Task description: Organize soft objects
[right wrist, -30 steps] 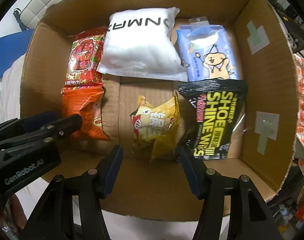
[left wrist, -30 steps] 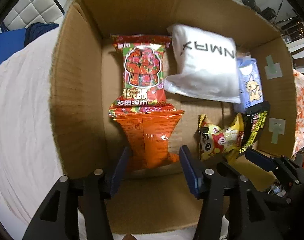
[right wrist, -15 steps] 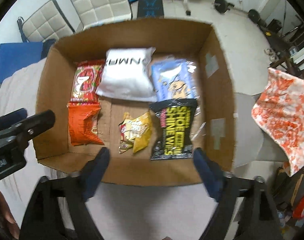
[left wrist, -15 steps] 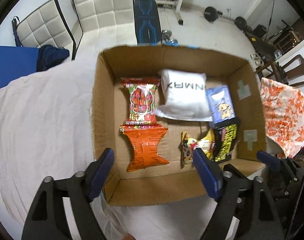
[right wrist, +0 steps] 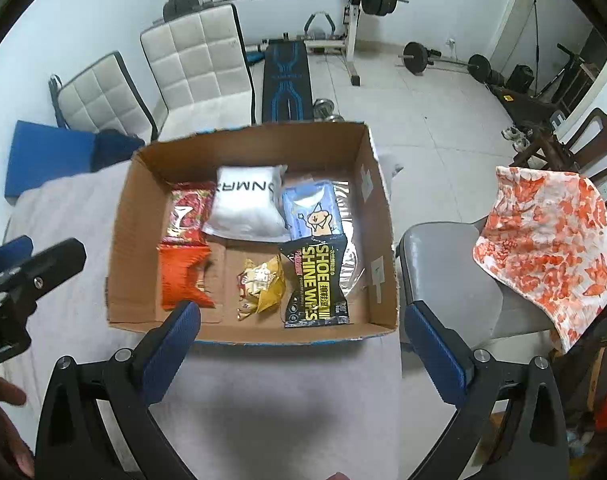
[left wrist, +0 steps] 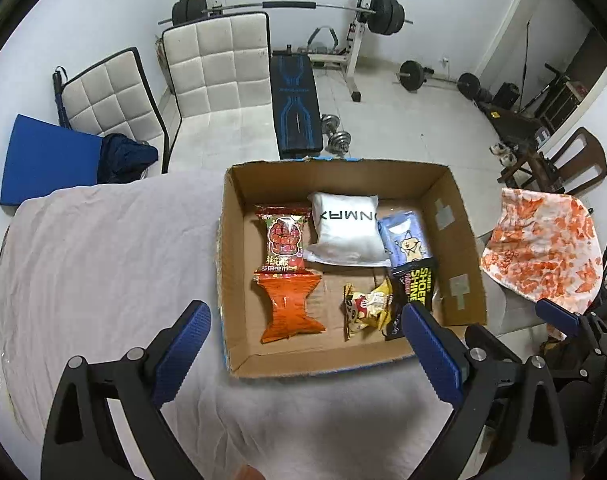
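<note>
- Left wrist view: my left gripper (left wrist: 305,350) hangs above the near edge of the cardboard box (left wrist: 461,216). Its jaws are opening wide, and nothing lies between the blue pads (left wrist: 183,354).
- The box stands on a table covered with a pale cloth (left wrist: 103,264). Its flaps are open and the contents are exposed.
- Back row, left to right: a red snack packet (left wrist: 282,240), a white pouch (left wrist: 347,228), a light blue wipes pack (left wrist: 405,238).
- Front row, left to right: an orange snack packet (left wrist: 289,308), a yellow snack packet (left wrist: 367,306), a black shoe-shine wipes pack (left wrist: 417,286).
- The orange packet touches the lower end of the red packet. The white pouch overlaps the edge of the blue pack.
- My right gripper (left wrist: 559,316) appears at the right edge of this view, outside the box.
- Right wrist view: my right gripper (right wrist: 299,338) hangs above the near wall of the box (right wrist: 377,200). Its jaws are opening wide, with no item between them.
- The six soft items lie flat on the box floor in the same two rows. The yellow packet (right wrist: 261,284) sits between the orange packet (right wrist: 181,280) and the black pack (right wrist: 317,284).
- My left gripper (right wrist: 35,268) enters from the left edge, beside the box.
- A grey chair (right wrist: 443,276) stands just right of the table, with an orange-patterned cloth (right wrist: 543,240) draped over its back.
</note>
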A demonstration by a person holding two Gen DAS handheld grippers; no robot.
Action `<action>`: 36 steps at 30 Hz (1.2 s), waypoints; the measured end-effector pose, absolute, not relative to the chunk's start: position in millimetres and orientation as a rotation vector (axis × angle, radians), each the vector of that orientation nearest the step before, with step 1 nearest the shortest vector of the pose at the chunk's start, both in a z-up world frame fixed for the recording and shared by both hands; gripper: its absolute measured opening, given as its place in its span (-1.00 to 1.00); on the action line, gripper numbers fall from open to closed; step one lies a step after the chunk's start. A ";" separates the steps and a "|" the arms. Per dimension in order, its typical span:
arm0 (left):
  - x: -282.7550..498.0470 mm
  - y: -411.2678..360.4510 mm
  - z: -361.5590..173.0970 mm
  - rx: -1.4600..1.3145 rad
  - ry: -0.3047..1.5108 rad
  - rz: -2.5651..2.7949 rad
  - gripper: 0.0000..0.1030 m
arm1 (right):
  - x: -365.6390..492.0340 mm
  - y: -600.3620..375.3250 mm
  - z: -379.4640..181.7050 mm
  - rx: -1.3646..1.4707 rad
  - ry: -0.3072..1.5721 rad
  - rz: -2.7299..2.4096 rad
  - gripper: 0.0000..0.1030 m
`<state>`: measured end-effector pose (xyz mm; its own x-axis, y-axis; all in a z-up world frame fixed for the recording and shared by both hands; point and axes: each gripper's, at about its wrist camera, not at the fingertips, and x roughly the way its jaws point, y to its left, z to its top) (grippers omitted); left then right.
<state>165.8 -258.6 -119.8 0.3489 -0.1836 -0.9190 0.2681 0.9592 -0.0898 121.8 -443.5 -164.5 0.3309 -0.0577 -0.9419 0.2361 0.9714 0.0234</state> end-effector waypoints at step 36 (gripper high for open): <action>-35.7 -172.9 66.2 0.094 0.898 -0.277 0.90 | -112.8 -357.3 87.0 0.130 0.902 -0.276 1.00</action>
<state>-35.7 -172.9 66.2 0.5901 -0.1986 -0.7825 0.2770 0.9602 -0.0348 -112.8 -357.3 87.0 0.5878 -0.1821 -0.7882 0.2906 0.9568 -0.0044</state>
